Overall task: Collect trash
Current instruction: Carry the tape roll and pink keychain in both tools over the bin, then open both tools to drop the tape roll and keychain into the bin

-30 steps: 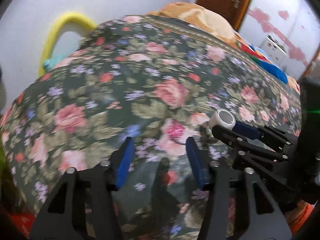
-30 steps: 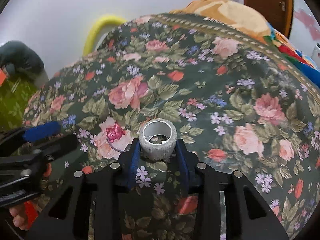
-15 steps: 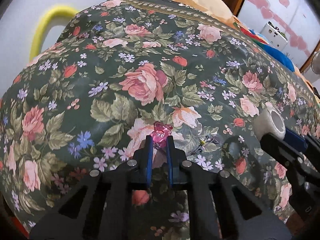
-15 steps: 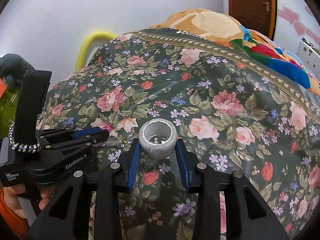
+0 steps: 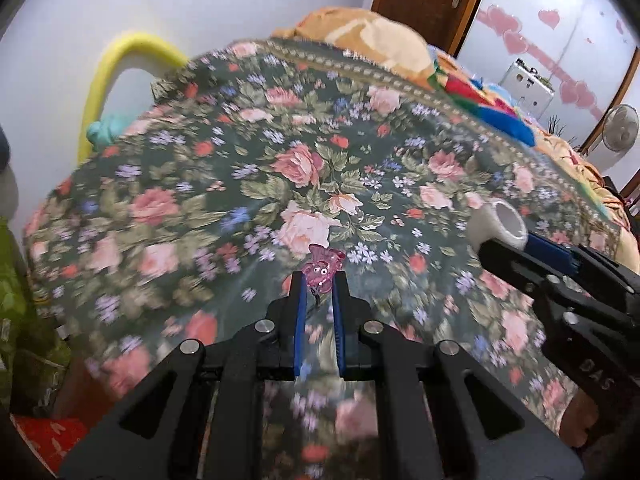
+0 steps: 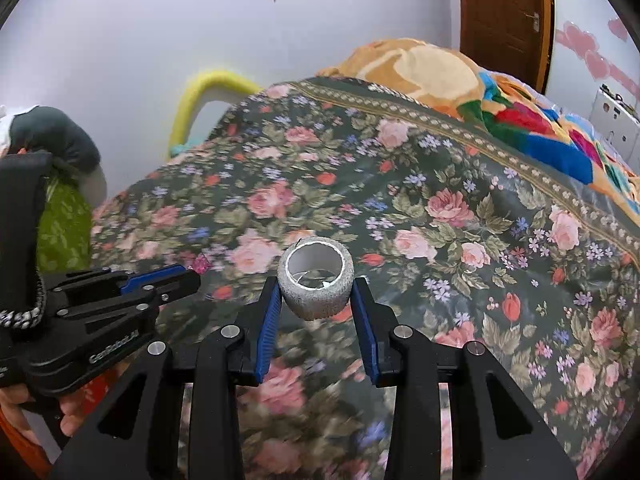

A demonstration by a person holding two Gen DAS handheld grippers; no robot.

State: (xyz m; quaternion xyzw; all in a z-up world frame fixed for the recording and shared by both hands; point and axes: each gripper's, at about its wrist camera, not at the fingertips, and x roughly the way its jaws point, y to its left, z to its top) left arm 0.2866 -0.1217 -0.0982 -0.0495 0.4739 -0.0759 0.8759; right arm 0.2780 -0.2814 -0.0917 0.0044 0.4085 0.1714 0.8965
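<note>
The left gripper [image 5: 319, 280] pinches a small pink wrapper [image 5: 322, 266] (with cartoon eyes); the right gripper [image 6: 315, 294] clamps a grey tape roll [image 6: 316, 282] above the floral bedspread [image 6: 460, 216].

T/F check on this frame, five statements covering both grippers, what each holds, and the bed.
1. The left gripper pinches a small pink wrapper. True.
2. The right gripper is empty. False: it is shut on a grey tape roll.
3. The tape roll's open end faces the right wrist camera. True.
4. The floral bedspread is plain blue. False: dark green with roses.
5. The pink wrapper lies flat on the bedspread. False: it is gripped.
</note>
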